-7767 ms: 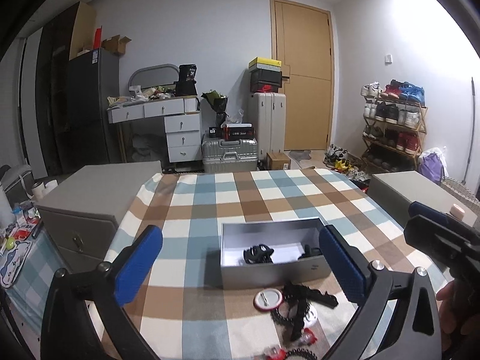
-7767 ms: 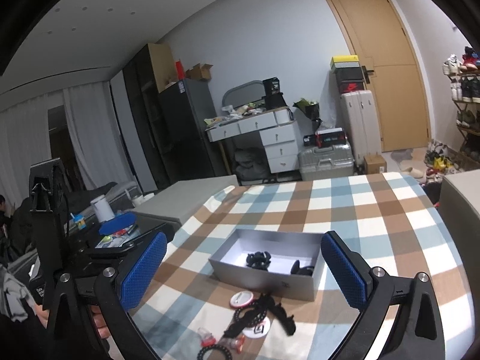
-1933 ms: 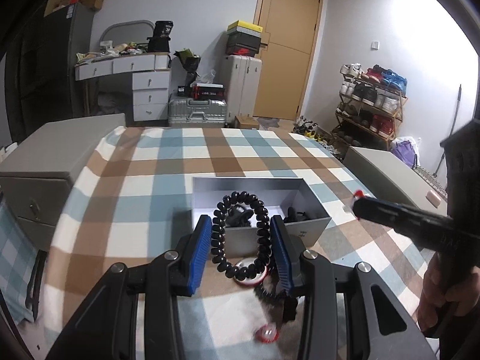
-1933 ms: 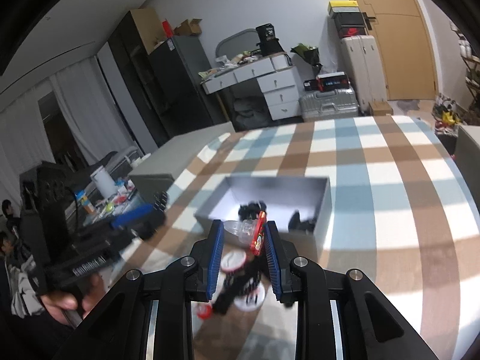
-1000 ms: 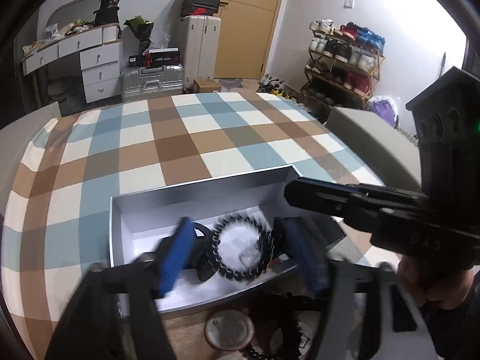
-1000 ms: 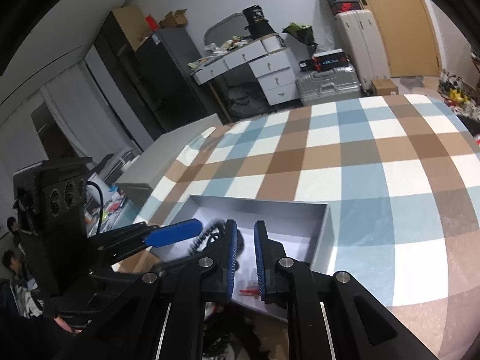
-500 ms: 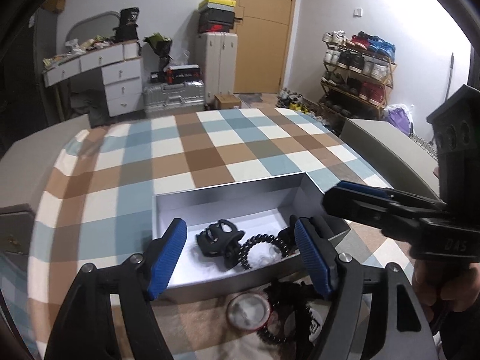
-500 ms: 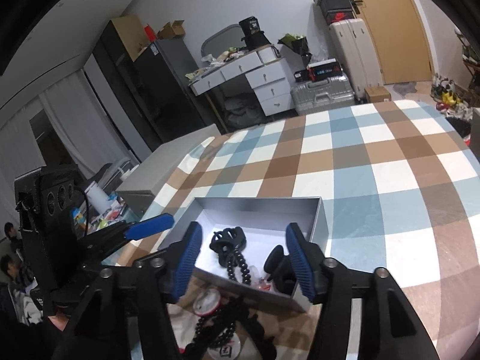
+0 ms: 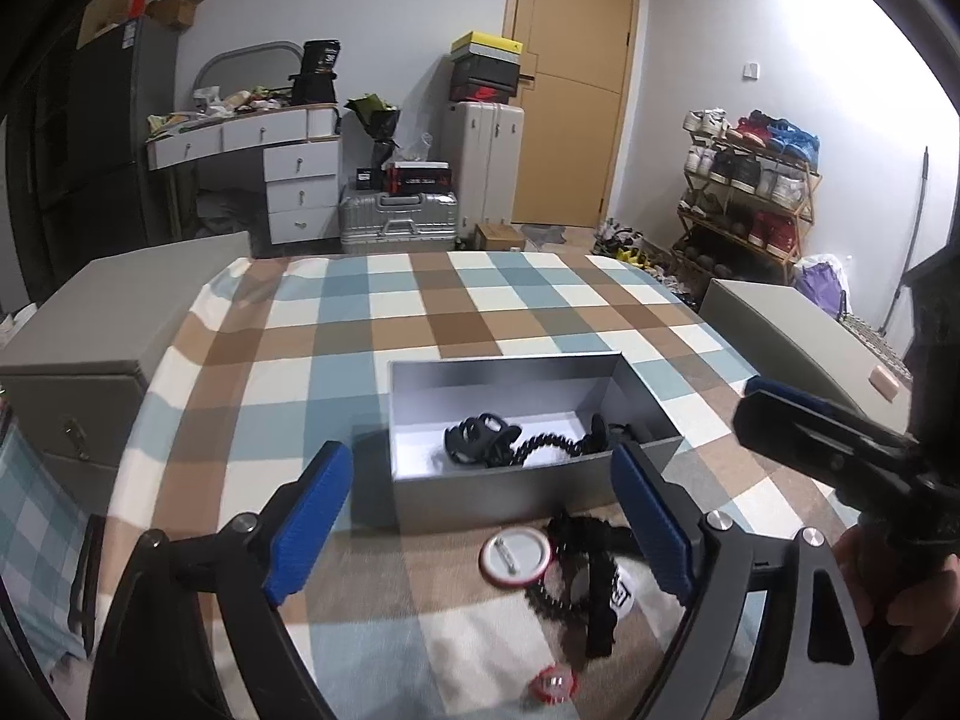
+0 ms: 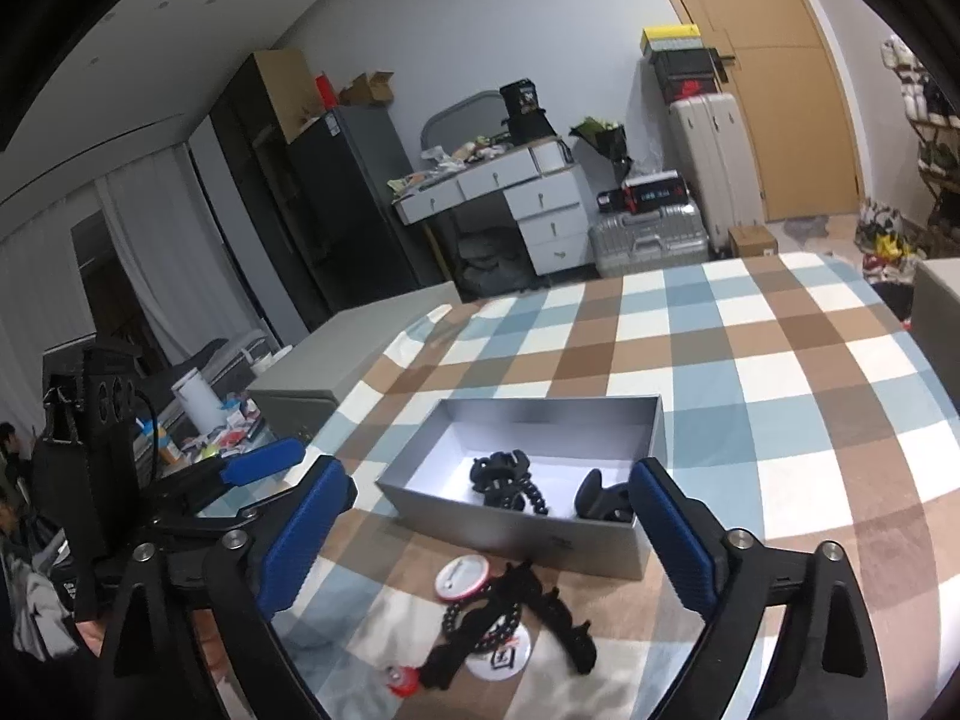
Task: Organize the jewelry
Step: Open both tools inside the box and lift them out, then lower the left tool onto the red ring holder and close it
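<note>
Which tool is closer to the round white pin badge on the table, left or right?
Left, though only narrowly. The left tool hangs open just above the pin badge, in front of the grey box. The right tool is open farther to the right.

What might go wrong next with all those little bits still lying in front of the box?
The black hair clip and beaded bracelet lie tangled over a round badge, so grabbing one may drag the others along. The small red piece lies near the table edge and may get knocked off. The grey box looks light and could slide if bumped.
</note>
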